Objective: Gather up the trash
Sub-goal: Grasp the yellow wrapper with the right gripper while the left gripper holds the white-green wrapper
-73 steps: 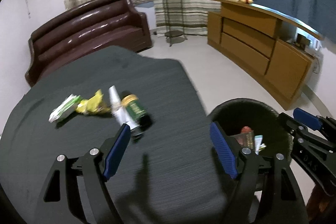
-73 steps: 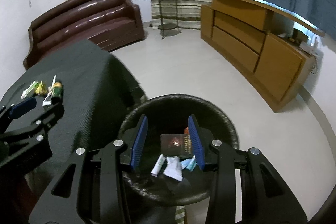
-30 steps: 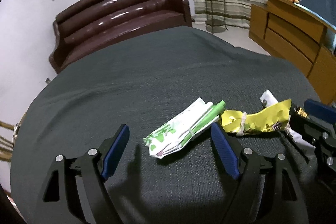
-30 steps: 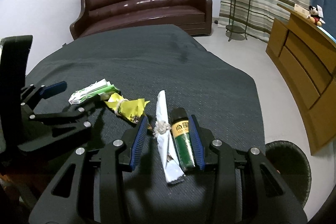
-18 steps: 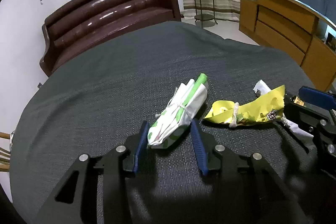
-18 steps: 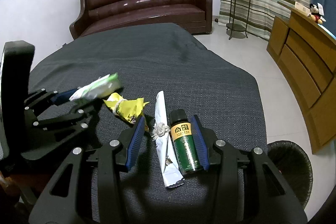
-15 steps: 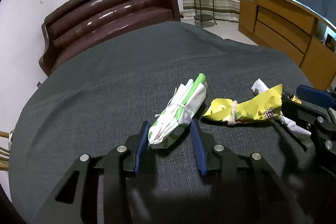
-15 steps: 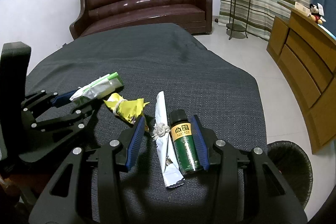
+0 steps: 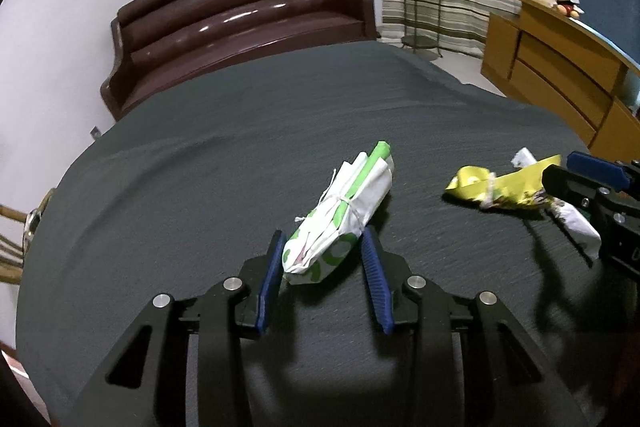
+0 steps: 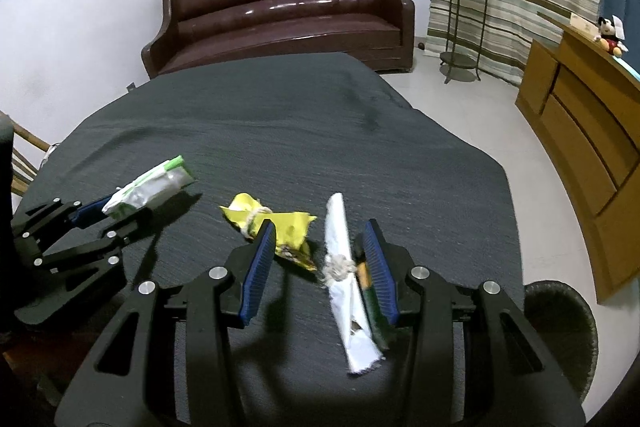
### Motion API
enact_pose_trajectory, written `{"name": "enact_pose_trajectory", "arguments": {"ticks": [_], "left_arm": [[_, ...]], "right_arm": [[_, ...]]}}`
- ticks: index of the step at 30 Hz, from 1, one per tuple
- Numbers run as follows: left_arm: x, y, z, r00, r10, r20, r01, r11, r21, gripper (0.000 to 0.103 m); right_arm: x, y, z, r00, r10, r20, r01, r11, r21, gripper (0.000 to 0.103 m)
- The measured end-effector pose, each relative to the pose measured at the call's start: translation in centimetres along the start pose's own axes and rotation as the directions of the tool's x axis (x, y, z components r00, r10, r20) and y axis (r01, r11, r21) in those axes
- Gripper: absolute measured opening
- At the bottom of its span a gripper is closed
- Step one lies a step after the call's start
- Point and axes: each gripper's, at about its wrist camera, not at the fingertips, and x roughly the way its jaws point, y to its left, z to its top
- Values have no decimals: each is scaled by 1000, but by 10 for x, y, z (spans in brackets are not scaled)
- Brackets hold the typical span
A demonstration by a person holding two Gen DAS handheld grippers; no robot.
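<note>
The left gripper (image 9: pixel 322 271) has just been closing and now clamps the near end of a white-and-green packet (image 9: pixel 344 211), tied round its middle with string; both blue pads (image 9: pixel 270 277) press its sides. In the right wrist view the packet (image 10: pixel 150 189) sits clear of the dark cloth (image 10: pixel 280 131), its shadow falling beneath it — the free end points toward the sofa (image 10: pixel 280 7).

The right gripper (image 10: pixel 320 267) has its jaws part-way apart, straddling two things that lie on the cloth: a long white wrapper (image 10: pixel 344 279) knotted with string, and just beside it a green bottle (image 10: pixel 370 299) that lies along the right pad. Whether the pads press on either I cannot tell. The left pad overlaps the edge of a crumpled yellow wrapper (image 10: pixel 280 227), which rests between the two grippers. From the left wrist view the yellow wrapper (image 9: pixel 500 187) lies well to the right of the packet, with the right gripper (image 9: pixel 600 203) at its far end.

A dark bin (image 10: pixel 560 331) stands on the floor — off the table's right edge, near a wooden cabinet (image 10: pixel 580 119).
</note>
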Motion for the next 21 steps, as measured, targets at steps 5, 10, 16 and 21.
{"name": "enact_pose_trajectory", "arguments": {"ticks": [5,10,16,21], "left_arm": [[3,7,-3,1000,5,-17,-5,1000,-19,39],[5,7,-4,1000,-6,-19,6,1000,-24,39],[7,9,-2,1000,-15,-17,14,999,-38,39],[8,8,-4,1000,-15,-13,15,999,-39,39]], "right_arm": [[6,7,2,999,34,-28,-34,999,-13,44],[15,16,1,998,44,-55,-46,998,-40,44],[29,16,0,995,39,-90,-43,998,-45,44],[32,24,0,995,27,-97,-35,996,-76,43]]}}
